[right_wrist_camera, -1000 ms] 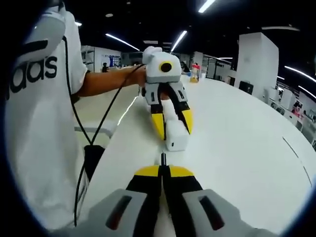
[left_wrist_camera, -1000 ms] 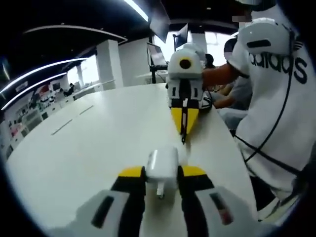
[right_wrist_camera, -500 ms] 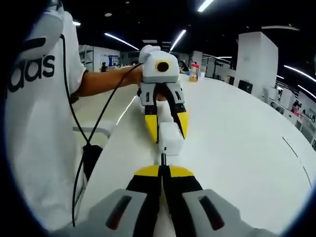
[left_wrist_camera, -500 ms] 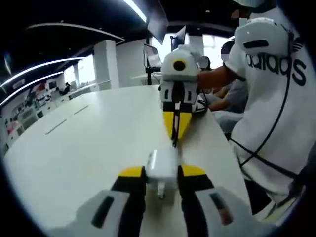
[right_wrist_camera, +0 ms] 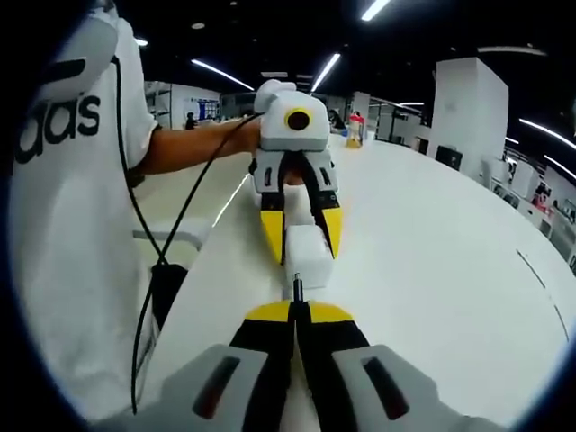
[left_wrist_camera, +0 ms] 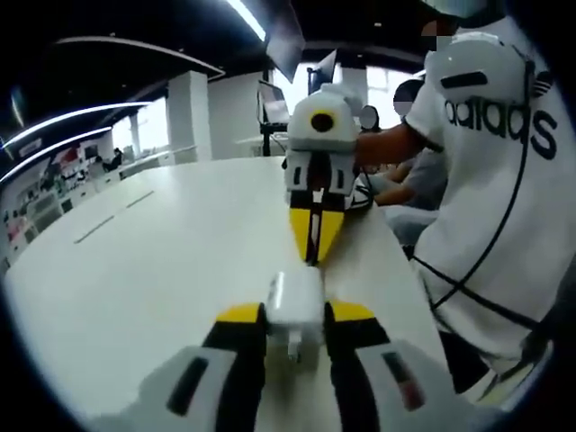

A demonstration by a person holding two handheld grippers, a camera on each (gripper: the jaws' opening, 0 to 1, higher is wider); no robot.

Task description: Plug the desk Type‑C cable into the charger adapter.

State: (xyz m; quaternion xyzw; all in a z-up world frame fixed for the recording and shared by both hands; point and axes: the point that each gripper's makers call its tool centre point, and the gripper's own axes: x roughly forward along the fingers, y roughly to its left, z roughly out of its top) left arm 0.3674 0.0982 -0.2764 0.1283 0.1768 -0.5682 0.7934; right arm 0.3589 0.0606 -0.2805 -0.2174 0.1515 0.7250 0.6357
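Charger adapter (left_wrist_camera: 295, 304) prongs visible; Type-C plug (right_wrist_camera: 297, 287) at port.

I'm seeing my grippers (right_wrist_camera: 297, 310) wearing yellow jaw tips over black and grey bodies; I'm wearing a white shirt (left_wrist_camera: 504, 180) with black lettering, a black cable (right_wrist_camera: 171, 243) trailing across it.

1 white charger adapter (left_wrist_camera: 295, 304), 1 cable plug (right_wrist_camera: 297, 286), 2 claws: left (left_wrist_camera: 297, 315), right (right_wrist_camera: 298, 310).

Cable plug (right_wrist_camera: 297, 286) apparently touching charger adapter (right_wrist_camera: 306, 256) face.
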